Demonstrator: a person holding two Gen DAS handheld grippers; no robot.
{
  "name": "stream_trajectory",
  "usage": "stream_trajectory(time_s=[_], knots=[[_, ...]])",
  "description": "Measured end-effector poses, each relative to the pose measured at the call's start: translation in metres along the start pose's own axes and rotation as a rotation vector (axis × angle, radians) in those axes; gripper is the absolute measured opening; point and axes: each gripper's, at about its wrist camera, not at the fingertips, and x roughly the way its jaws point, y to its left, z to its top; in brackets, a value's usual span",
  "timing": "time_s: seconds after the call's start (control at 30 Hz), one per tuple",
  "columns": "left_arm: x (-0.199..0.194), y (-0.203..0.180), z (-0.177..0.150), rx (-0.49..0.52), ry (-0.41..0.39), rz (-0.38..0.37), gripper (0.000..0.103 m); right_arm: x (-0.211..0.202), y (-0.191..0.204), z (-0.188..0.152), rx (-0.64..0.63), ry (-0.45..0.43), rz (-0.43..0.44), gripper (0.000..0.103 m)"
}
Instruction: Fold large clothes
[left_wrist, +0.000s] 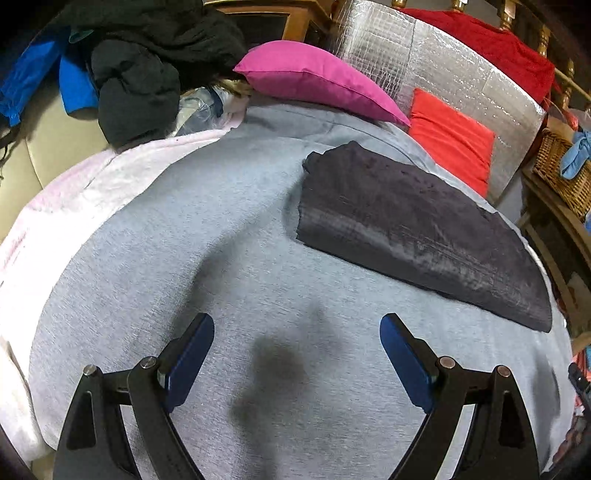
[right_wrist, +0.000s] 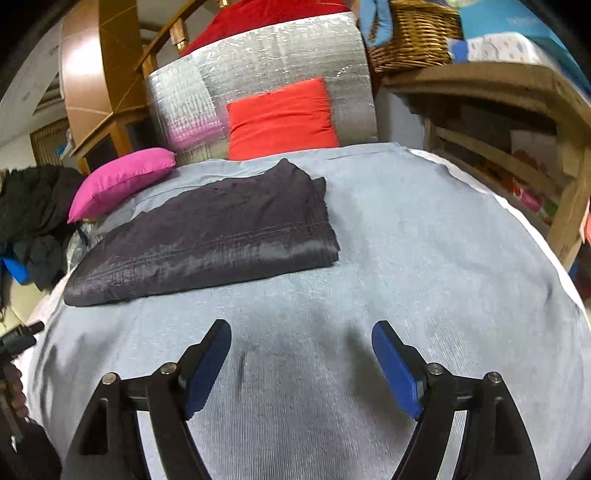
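Grey sheet (left_wrist: 221, 229) covered the bed, the landmark for all else. Folded dark garment (left_wrist: 413, 225) lay flat on it toward the far side, near the red cushion (left_wrist: 450, 140). Left gripper (left_wrist: 297, 328) and right gripper (right_wrist: 301, 332) hovered above the sheet's near part, jaws wide, holding nothing.

Dim, fisheye-warped, perhaps slightly blurred.

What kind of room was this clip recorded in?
Probably a lived-in bedroom or spare room at home: a bed under a grey sheet, a pink cushion at its far end, and a wicker basket on a cluttered wooden shelf.
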Motion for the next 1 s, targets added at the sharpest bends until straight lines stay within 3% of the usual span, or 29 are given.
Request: stream_trajectory(time_s=[0.2,0.3,0.57,0.77,1.0], knots=[[0.012,0.008,-0.012,-0.023,0.034,0.024,0.091,0.004,-0.020,-0.014,0.055,0.013,-0.014,0.081],[0.005,0.013,-0.009,-0.052,-0.038,0.038,0.091,0.000,-0.024,-0.012,0.074,-0.032,-0.028,0.081],[0.000,0.006,-0.006,-0.004,-0.033,-0.004,0.091,0.002,-0.023,-0.010,0.084,-0.025,-0.001,0.081],[0.005,0.001,0.040,0.070,-0.006,-0.038,0.091,0.018,-0.033,0.011,0.131,0.047,0.114,0.081],[0.049,0.011,0.107,-0.014,0.100,-0.156,0.091,0.070,-0.063,0.078,0.282,0.128,0.262,0.082]])
